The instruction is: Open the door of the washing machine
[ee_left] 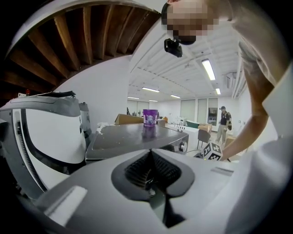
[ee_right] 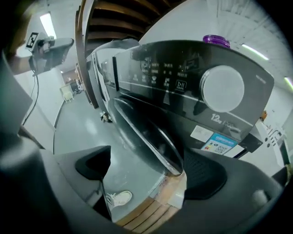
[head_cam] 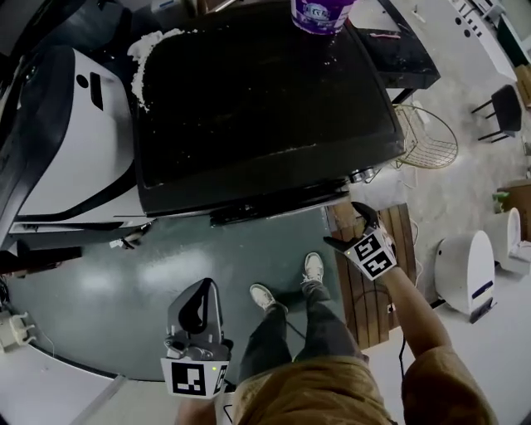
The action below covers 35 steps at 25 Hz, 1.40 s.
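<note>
My right tongs [ee_right: 149, 170] gape wide, grip nothing. Rim of door [ee_right: 151, 137] sits between jaws, close to one pad; contact unclear. My left tongs [ee_left: 151, 176] pinched together, empty, over grey-green floor [head_cam: 149, 274]. Washing machine [head_cam: 257, 108] dark, purple tub [head_cam: 322, 12] on top. Wooden slats [head_cam: 377, 286] beside it, under my right arm. Big white hall, strip lights [ee_left: 208, 68] overhead.
</note>
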Tool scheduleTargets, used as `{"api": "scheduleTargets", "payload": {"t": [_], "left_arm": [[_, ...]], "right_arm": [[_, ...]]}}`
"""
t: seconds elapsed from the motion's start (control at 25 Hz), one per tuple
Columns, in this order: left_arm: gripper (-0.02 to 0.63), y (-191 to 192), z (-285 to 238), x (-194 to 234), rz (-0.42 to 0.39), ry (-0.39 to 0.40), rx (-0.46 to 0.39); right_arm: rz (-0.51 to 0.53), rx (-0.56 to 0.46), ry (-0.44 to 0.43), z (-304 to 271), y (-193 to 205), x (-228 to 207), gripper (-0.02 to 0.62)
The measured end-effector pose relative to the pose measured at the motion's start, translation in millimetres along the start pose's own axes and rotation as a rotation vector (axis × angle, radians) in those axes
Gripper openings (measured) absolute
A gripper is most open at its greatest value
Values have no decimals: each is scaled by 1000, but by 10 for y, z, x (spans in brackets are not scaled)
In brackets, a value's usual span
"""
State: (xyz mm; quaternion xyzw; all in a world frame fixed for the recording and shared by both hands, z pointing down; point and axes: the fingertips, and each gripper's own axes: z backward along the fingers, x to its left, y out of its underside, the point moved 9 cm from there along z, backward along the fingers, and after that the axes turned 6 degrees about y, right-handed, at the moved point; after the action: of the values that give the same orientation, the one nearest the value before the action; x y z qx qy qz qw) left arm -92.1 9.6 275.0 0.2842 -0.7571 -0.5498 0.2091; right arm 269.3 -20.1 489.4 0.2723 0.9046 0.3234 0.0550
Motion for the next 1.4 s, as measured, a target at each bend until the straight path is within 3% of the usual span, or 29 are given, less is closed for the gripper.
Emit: {"api": "scheduleTargets", "payload": {"t": [0.4,0.6,0.96,1.08,1.2,1.28,1.4], "left_arm": [[60,338,176,-118,18,-25,67],[60,450,200,-223,46,-19,74],[60,612,201,-231,59,-69,99],[60,646,173,-259,57,-67,106],[60,724,118,-252,78,-74,103],[60,778,81,-261,92,-77,98],[60,842,43,-284,100,-70,96]], "right_arm": [[142,79,72,-620,311,-305,438],[228,94,97,-726,391,-345,356],[316,114,83,-948,401,-398,339],[352,130,92,-958,388,-447,255],[353,136,89,-963,367,-468,239],[437,154,102,-986,363,-462,225],[624,211,127,-1025,350,-460,150]]}}
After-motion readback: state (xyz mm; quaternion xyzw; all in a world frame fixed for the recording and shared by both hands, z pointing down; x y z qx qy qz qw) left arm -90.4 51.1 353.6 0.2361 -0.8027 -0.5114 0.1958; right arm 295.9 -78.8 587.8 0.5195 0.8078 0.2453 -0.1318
